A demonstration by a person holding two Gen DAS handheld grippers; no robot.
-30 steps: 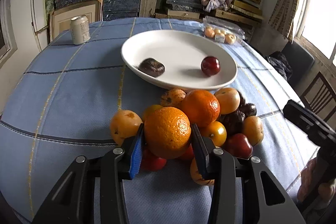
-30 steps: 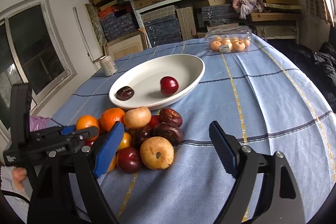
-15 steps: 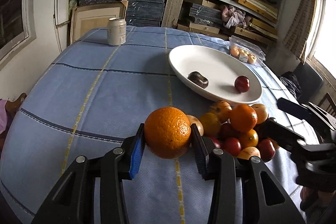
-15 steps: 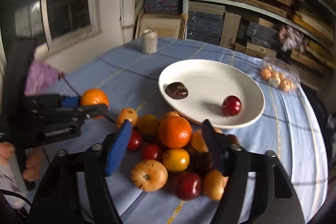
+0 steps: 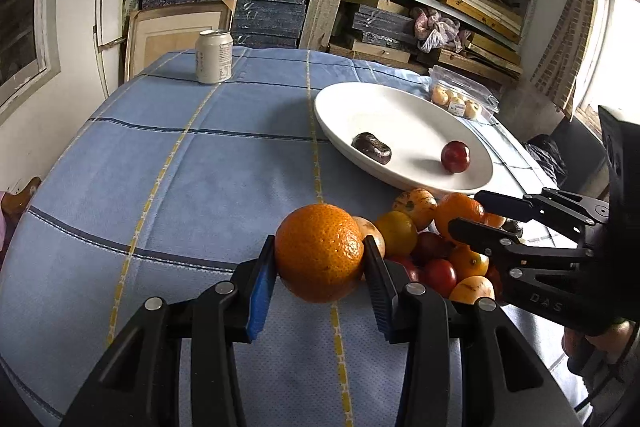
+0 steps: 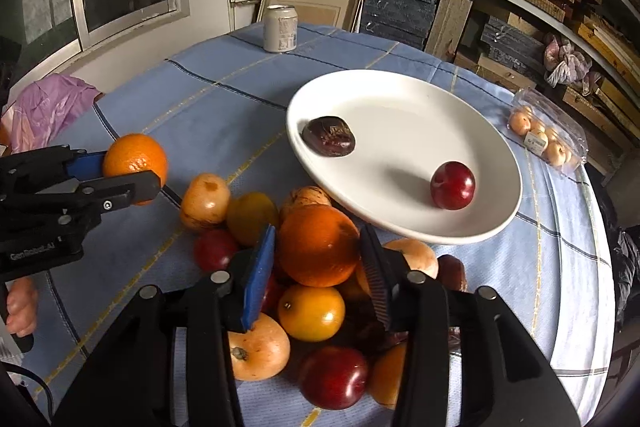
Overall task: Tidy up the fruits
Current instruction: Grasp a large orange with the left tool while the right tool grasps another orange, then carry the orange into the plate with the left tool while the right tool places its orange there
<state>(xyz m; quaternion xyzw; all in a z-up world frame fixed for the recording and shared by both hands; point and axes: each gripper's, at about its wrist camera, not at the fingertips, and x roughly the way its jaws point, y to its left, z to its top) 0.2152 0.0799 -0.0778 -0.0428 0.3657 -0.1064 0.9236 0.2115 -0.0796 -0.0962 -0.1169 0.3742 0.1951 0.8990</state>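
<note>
An orange (image 5: 319, 253) was clamped between the pads of the left gripper (image 5: 320, 279) and held above the blue tablecloth (image 5: 200, 163), left of the fruit pile (image 6: 280, 267). A second orange (image 6: 318, 245) atop the pile was bracketed by the right gripper (image 6: 316, 275); whether its pads pressed it could not be told. A dark fruit (image 6: 329, 136) and a red plum (image 6: 453, 185) lay on the white plate (image 6: 400, 107).

We see soft daylight from a blown-out window (image 5: 616, 39), faint shadows on the plate (image 6: 404, 155), sharp focus, and fisheye-bent, vignetted edges.
</note>
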